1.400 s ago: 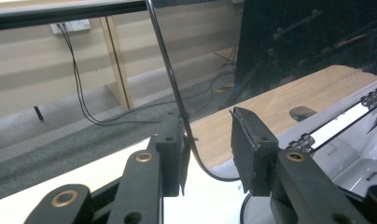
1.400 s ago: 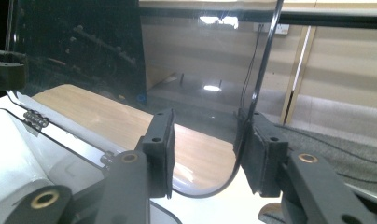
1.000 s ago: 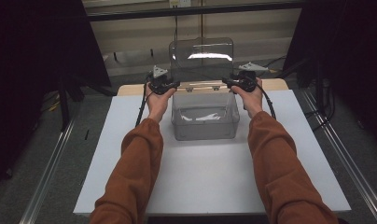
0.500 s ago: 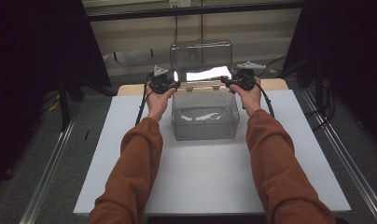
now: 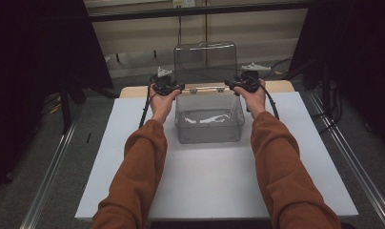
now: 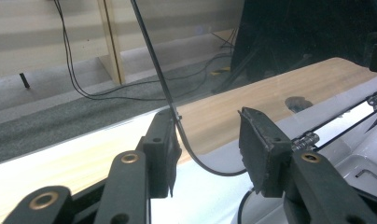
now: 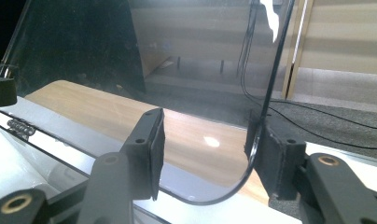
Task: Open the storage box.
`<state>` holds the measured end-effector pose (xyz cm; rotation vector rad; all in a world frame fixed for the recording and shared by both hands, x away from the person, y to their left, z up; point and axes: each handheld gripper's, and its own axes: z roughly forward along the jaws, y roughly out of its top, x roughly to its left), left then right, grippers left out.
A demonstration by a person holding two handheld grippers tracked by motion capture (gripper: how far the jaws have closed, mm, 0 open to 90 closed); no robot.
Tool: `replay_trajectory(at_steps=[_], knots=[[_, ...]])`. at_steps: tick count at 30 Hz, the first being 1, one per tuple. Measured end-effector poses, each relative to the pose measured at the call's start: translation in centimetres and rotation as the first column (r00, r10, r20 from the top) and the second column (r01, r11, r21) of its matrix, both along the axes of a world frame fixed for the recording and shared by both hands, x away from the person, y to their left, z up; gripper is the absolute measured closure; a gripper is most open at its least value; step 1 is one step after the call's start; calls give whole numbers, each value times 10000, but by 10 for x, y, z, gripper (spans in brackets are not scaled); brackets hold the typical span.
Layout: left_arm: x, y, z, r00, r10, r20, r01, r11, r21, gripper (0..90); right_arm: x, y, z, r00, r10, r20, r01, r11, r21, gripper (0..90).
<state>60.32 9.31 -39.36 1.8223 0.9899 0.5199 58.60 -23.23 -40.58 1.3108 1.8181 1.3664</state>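
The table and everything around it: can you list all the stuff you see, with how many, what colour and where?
Clear plastic box: one, see-through, far middle of the white tabletop.
Hinged lid: one, see-through, standing upright at the box's far edge, a lower corner between each gripper's jaws.
Hinges: two, metal, along the box's far edge.
White tabletop: one, white, under the box.
Wooden board: one, light brown, past the tabletop's far edge.
Cables: several, black, on the grey floor beyond.
Left gripper: one, black, at the lid's left corner, jaws just been opening.
Right gripper: one, black, at the right corner, likewise opening.
Sleeves: two, rust orange.
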Motion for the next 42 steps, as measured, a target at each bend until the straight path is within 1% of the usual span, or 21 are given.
replay_trajectory(at_steps=[3, 7, 10, 11, 12, 14, 17, 21, 22, 26, 29, 31, 34, 38, 42], knots=[[0, 0, 0, 9998, 90, -187, -93, 9999, -134, 570, 1, 0, -1, 10000, 1, -31, -1, 10000, 47, 451], [1, -1, -1, 9996, 155, -241, -157, 9998, -92, 563, 2, 0, -3, 9999, 4, -115, -2, 9999, 170, 439], [1, -2, -3, 9988, 284, -404, -297, 9991, -303, 550, 3, 4, -5, 9998, -83, -186, 86, 9998, 150, 395], [1, -2, -3, 9987, 293, -424, -305, 9991, -284, 548, 3, 4, -6, 9997, -90, -215, 94, 9997, 207, 392], [1, -2, -2, 9988, 281, -411, -291, 9993, -238, 544, 3, 4, -6, 9997, -98, -216, 103, 9997, 220, 393], [1, -2, -3, 9987, 260, -428, -273, 9992, -283, 543, 3, 4, -6, 9995, -117, -283, 125, 9995, 287, 395], [2, -2, -4, 9991, 187, -389, -197, 9995, -259, 525, 3, 4, -5, 9994, -145, -311, 152, 9996, 223, 395], [3, -2, -5, 9985, 185, -511, -208, 9987, -460, 514, 4, 3, -6, 9992, -126, -378, 137, 9994, 314, 394], [3, -1, -5, 9984, 141, -552, -163, 9991, -385, 514, 4, 3, -6, 9992, -119, -383, 131, 9994, 323, 395], [4, -1, -6, 9977, 151, -668, -189, 9982, -571, 505, 6, 3, -5, 9982, -93, -599, 116, 9993, 369, 392], [5, 0, -6, 9971, 82, -763, -130, 9979, -636, 497, 7, 3, -5, 9973, -116, -724, 144, 9992, 384, 389], [5, 0, -6, 9964, 44, -841, -101, 9976, -683, 494, 7, 3, -6, 9970, -105, -771, 146, 9985, 522, 387], [5, 0, -6, 9960, 82, -891, -139, 9979, -637, 485, 7, 3, -7, 9966, -126, -818, 176, 9980, 605, 386], [6, 0, -7, 9953, 42, -971, -116, 9971, -757, 482, 7, 3, -7, 9959, -127, -894, 187, 9976, 659, 387], [7, 1, -8, 9936, 69, -1131, -173, 9957, -911, 481, 8, 3, -8, 9939, -144, -1091, 233, 9965, 808, 385]])
